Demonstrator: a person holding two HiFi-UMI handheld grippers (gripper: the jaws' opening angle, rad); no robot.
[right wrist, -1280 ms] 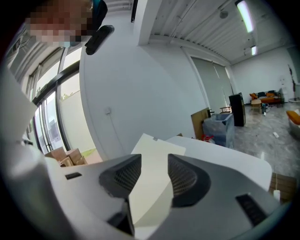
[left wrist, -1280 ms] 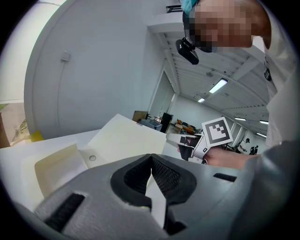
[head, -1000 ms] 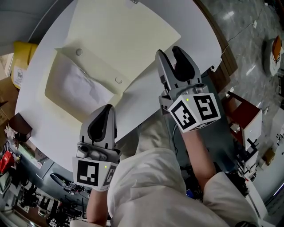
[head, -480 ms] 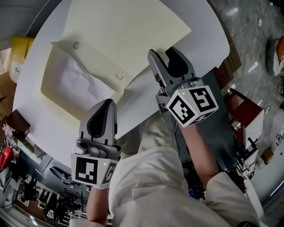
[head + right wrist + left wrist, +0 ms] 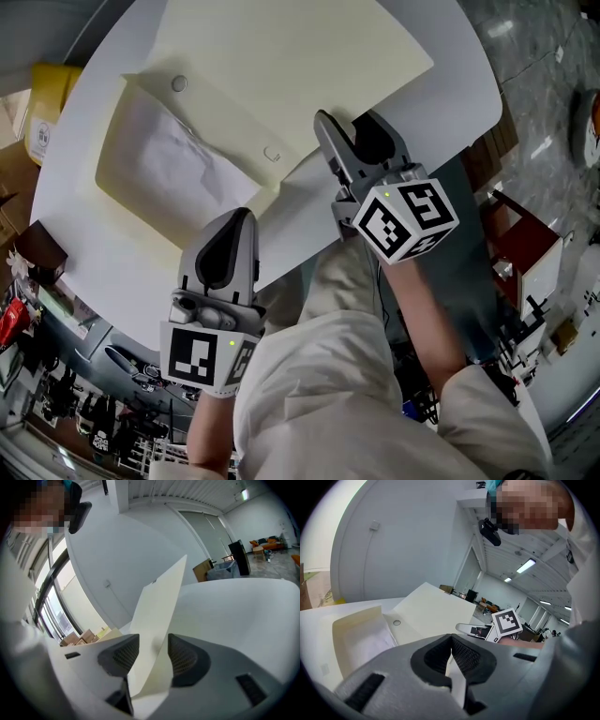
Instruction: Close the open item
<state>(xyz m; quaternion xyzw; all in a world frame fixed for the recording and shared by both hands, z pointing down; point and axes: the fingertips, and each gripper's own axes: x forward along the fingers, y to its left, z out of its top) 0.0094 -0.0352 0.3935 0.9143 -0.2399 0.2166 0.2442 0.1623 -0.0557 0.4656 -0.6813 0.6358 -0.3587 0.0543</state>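
A cream document case (image 5: 178, 164) lies open on the round white table (image 5: 450, 56), with white paper in its shallow tray. Its wide flap (image 5: 281, 66) is spread out toward the far right. My right gripper (image 5: 352, 131) is at the flap's near edge. In the right gripper view the flap (image 5: 159, 606) rises between the jaws of the right gripper (image 5: 152, 653), which stand apart and open. My left gripper (image 5: 234, 220) is shut and empty at the table's near edge, just short of the tray. In the left gripper view, the left gripper's (image 5: 451, 637) pads meet.
Two round snap buttons (image 5: 179, 83) (image 5: 272, 154) sit on the case. A yellow box (image 5: 42, 103) stands left of the table. A red and white box (image 5: 525, 262) is on the floor at right. My pale trousers (image 5: 328, 375) fill the near foreground.
The right gripper has moved left and forward to the flap's near edge, and the flap now stands between its jaws. The left gripper has barely moved.
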